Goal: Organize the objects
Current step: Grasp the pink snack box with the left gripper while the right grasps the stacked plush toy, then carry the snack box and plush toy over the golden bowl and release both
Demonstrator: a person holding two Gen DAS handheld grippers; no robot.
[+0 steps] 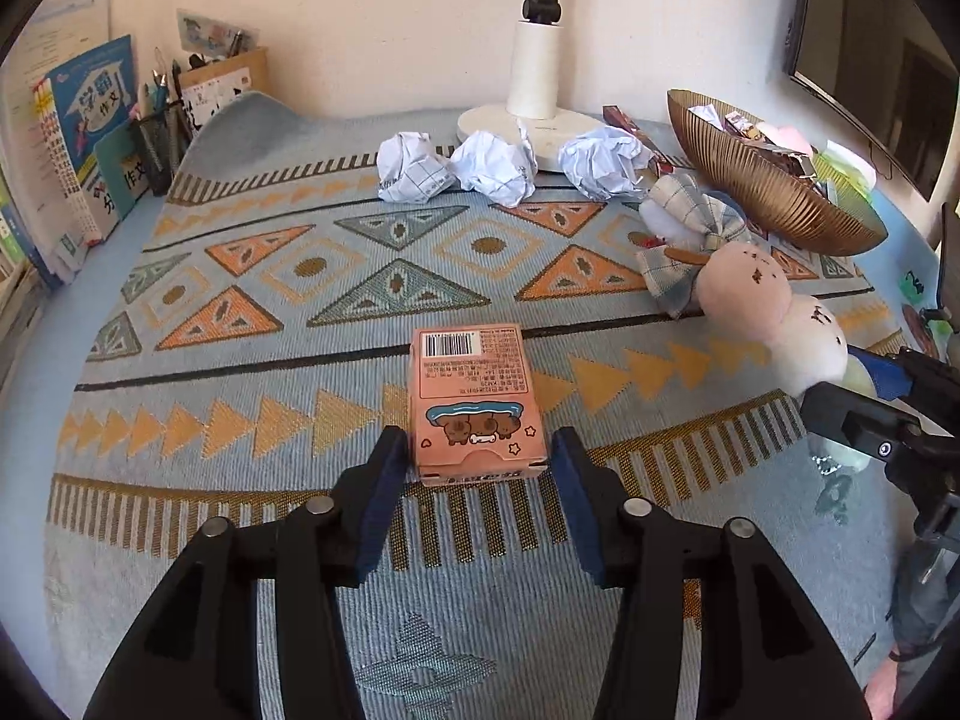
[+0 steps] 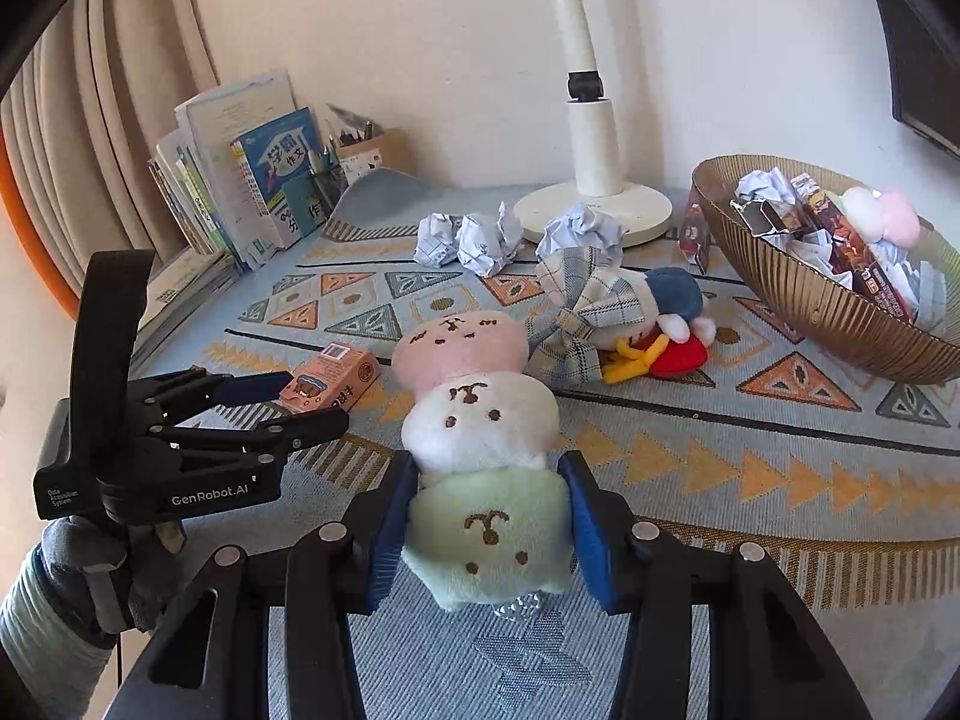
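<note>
**Two grips to settle before any lift**

Both grippers want squarer, deeper holds — pads flat on opposite sides, then straight up. The left gripper (image 1: 477,456) stands apart around the near end of the pink box (image 1: 476,399), its pads not touching. The right gripper (image 2: 489,531) is clamped on the green end of the plush toy (image 2: 480,450).

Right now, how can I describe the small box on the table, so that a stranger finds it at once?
Start at the white lamp base at the back of the patterned tablecloth. Pass the three paper balls toward the near edge. The pink box lies flat there, alone, with a barcode and cartoon animals on top.
</note>
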